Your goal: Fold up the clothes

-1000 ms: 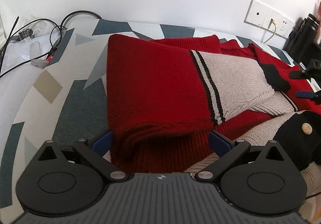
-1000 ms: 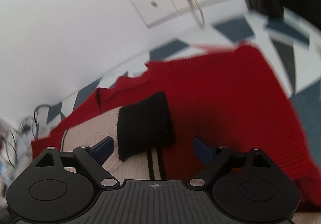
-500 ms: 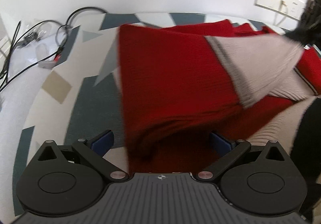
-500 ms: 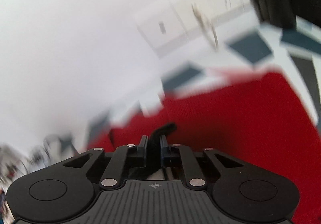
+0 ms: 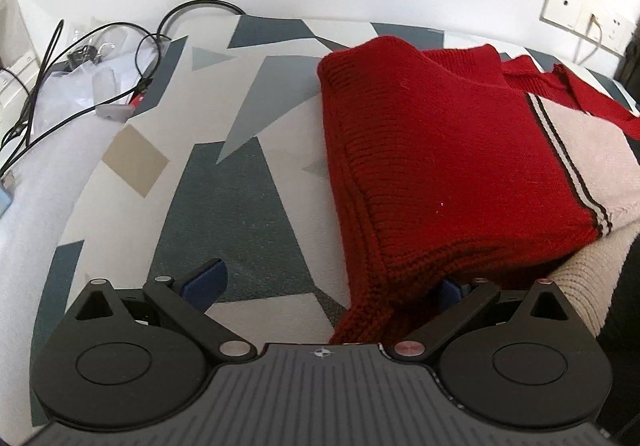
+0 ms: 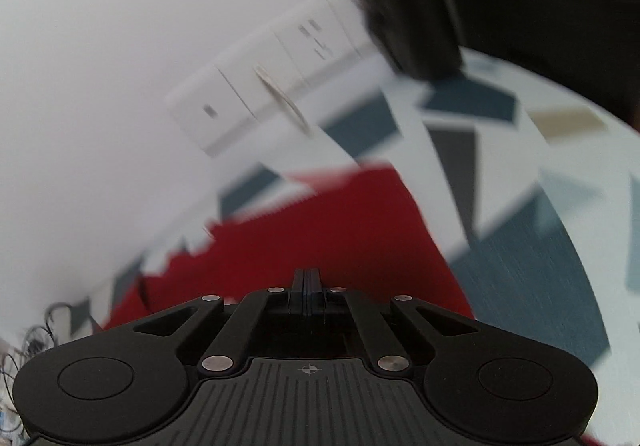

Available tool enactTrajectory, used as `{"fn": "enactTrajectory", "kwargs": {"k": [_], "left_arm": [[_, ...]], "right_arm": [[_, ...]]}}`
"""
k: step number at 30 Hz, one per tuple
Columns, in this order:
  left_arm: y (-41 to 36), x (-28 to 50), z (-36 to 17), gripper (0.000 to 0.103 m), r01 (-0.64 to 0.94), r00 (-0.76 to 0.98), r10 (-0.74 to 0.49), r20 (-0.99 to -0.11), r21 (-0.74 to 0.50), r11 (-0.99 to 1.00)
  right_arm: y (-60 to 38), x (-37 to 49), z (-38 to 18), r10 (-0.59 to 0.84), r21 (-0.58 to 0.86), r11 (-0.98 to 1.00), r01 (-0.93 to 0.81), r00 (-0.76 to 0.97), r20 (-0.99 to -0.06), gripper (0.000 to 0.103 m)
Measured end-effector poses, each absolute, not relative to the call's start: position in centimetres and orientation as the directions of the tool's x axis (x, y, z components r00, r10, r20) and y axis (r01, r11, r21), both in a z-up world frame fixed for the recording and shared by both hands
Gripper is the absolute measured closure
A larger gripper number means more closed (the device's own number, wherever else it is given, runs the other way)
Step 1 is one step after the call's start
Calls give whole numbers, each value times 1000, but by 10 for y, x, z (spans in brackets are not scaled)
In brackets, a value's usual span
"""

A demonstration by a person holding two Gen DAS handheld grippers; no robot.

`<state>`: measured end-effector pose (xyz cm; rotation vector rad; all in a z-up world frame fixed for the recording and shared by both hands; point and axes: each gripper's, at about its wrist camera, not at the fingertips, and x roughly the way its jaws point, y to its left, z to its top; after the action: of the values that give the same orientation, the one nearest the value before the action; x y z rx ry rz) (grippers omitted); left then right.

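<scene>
A red and beige knit sweater [image 5: 440, 150] with black and white stripes lies folded on the patterned table [image 5: 224, 206]. My left gripper [image 5: 328, 282] is open at the sweater's near left corner; the red hem drapes over its right finger, and its left finger [image 5: 204, 280] is over bare table. In the right wrist view, blurred by motion, my right gripper [image 6: 306, 286] is shut above the red knit [image 6: 320, 242]. Nothing shows between its fingers, and I cannot tell whether fabric is pinched there.
Black cables [image 5: 80, 58] and plastic bags [image 5: 80, 86] lie at the table's far left. Wall sockets [image 5: 580, 14] with a plugged cable are at the back right. A black object [image 6: 408, 2] stands by the sockets. The patterned table [image 6: 540, 206] extends right of the sweater.
My right gripper closed on the black cuff and lifted the beige sleeve away; the cuff no longer shows. My left gripper shifted left to the sweater's corner and stayed open.
</scene>
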<state>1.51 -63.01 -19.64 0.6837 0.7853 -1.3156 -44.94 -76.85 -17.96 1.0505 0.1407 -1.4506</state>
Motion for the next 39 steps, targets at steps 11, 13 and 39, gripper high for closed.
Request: {"fn": "enactTrajectory", "kwargs": {"k": [11,13,39], "left_arm": [[-632,11,-146,1,958,-255,-663,-704,-277,-74],[-644,17,-144,1,943,-245,-683,-688,-334,-2],[-576,-2,-146,1,968,-243,-685,-687,-220,-122]], "right_arm": [[-777,-436,-178,-735,517,-162,840,247,-632,70],[-781,-431,-179,-729,533,-163,830,263,-632,68],[-670,-447,-173,-717,508,-279,815,175,-674,39]]}}
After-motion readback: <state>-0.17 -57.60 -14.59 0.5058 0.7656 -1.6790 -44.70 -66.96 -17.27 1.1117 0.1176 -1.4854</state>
